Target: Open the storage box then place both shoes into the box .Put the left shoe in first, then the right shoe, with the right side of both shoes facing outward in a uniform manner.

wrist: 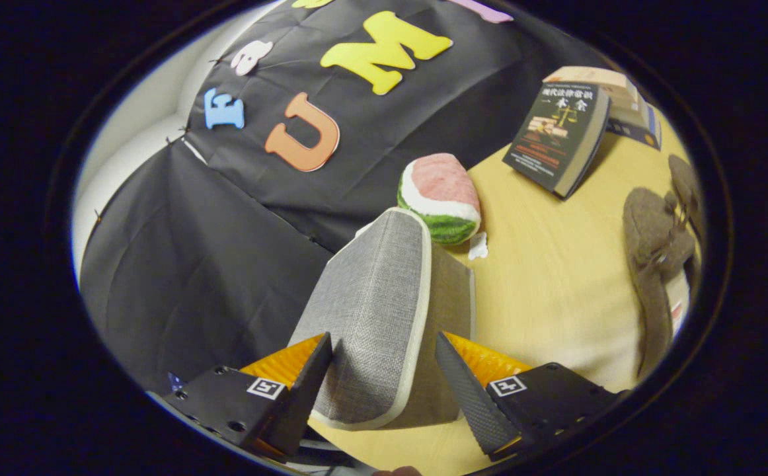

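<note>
The grey fabric storage box (453, 291) stands on the yellow table, just ahead of my fingers. Its lid (371, 297), grey with a cream rim, is tilted up on edge and sits between the fingers. My gripper (383, 337) is shut on the lid, one finger on its outer fabric face and the other on its inner side. Two brown suede shoes lie off to the right of the box. The nearer shoe (652, 264) is stretched along the table and the other shoe (685, 178) is just behind it.
A plush watermelon slice (440, 198) rests right behind the box, with a small white scrap (478, 246) beside it. A dark book (556, 135) leans against a stack of books (622, 99) at the far right. Bare table (556, 284) lies between box and shoes.
</note>
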The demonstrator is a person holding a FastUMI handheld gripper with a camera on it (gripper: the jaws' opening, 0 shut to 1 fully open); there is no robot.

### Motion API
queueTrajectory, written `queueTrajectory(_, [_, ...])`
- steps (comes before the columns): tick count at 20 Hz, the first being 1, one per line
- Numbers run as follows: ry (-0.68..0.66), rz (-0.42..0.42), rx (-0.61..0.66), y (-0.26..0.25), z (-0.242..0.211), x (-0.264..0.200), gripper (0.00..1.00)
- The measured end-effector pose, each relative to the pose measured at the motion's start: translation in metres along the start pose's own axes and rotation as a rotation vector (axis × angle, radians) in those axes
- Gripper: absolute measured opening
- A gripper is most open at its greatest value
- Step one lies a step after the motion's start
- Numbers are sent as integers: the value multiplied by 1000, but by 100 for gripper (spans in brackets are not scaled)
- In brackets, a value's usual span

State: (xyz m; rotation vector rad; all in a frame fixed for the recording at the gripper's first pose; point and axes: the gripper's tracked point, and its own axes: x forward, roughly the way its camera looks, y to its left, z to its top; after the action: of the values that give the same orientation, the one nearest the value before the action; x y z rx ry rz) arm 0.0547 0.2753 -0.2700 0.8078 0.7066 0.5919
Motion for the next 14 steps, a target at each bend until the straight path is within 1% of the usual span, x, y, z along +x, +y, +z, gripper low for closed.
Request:
queueTrajectory(2, [13,14,36,1,-1,0,96])
queueTrajectory(5, [23,27,43,9,2,-1,93])
queueTrajectory(6, [24,33,53,14,9,-9,85])
queueTrajectory(7, [32,49,57,15,10,-6,77])
queueTrajectory(10, [23,105,64,33,22,-14,45])
queueTrajectory(11, [18,90,39,34,22,-30,35])
queueTrajectory(12, [-41,47,37,26,43,-39,24])
queueTrajectory(13, [-38,38,30,24,45,-23,13])
queueTrajectory(14, [-16,70,34,34,41,-23,3])
